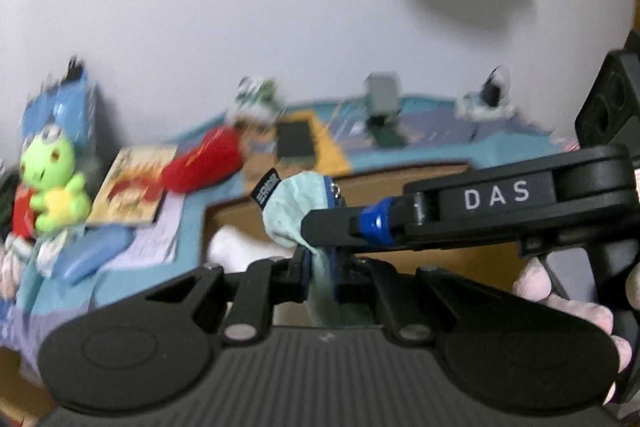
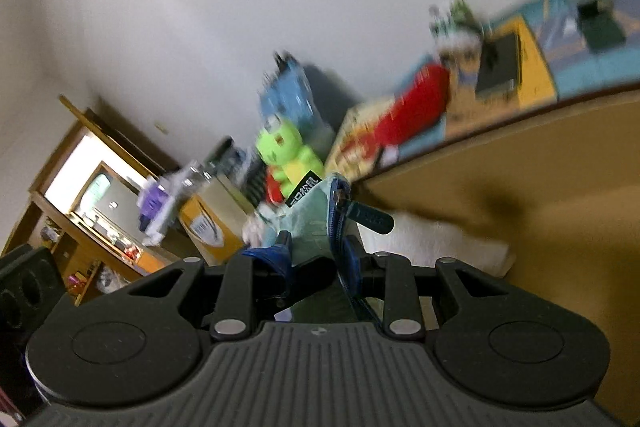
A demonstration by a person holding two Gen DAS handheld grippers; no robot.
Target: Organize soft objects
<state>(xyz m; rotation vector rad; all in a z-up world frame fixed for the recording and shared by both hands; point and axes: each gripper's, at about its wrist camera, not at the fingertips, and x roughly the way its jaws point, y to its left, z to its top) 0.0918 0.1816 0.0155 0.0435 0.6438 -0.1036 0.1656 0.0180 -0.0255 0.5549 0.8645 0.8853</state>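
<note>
Crumpled mint fabric pouch (image 1: 294,211), blue zipper edge (image 2: 340,227)

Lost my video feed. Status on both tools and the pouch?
Left tool shut on mint zip pouch. Right tool shut on same pouch, zipper side. Pouch held over brown box; white cloth inside, nothing blocking.

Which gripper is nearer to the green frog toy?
Left, probably. The frog toy sits left of the left gripper; the right gripper comes from the far side. Both jaws hold the pouch.
</note>
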